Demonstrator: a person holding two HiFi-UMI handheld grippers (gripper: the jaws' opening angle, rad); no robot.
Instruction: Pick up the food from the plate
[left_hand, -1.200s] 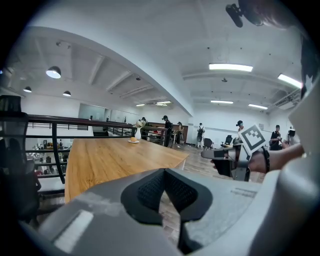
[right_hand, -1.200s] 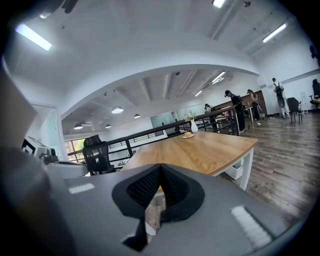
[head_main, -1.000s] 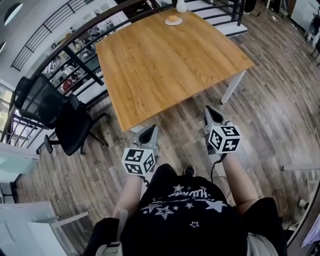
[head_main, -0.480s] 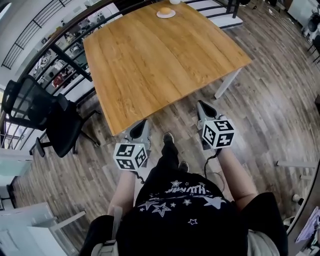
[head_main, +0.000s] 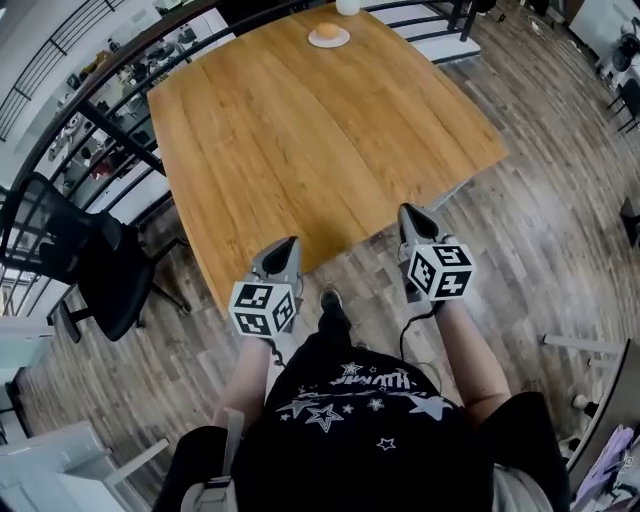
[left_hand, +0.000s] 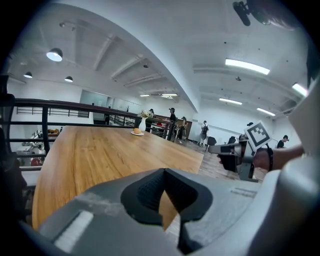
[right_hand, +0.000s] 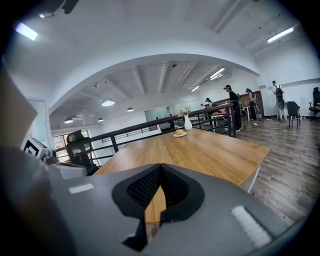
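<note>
**lurker_42:** How's the plate pickup going? Got anything in hand?

**me:** Nope, nothing. Nearest to me, the left tongs (head_main: 288, 248) and right tongs (head_main: 412, 215) hang side by side out in front of my body. The left tips are just over the near corner of the tabletop (head_main: 300, 140), and the right ones are over the wooden floor (head_main: 530, 230) beside that edge. Both point forward across the wood, which I'd guess is just a carry pose for closing the distance.

**lurker_42:** Open or closed?

**me:** Both are closed all the way. In each gripper view the ribbed pads meet at the tips, with only a thin sliver of tabletop showing behind them. Nothing's pinched in either one, and neither touches anything. I figure there's no reason to open them this far out.

**lurker_42:** So where's the target?

**me:** Way over at the far edge. There's a long stretch of bare wood first, then the plate (head_main: 329, 40), small and white, with the food (head_main: 328, 30) sitting on top. It looks like a round bun, though it's too small to be sure. A white vase (head_main: 347, 6) stands just beyond it, and the black railing (head_main: 120, 85) runs along the back. An office chair (head_main: 70, 250) is parked off to my left, out of the way.

**lurker_42:** Plan?

**me:** Probably get around the tabletop or lean well in, since the food's well out of reach from here. I'd watch that vase when I reach.
</note>
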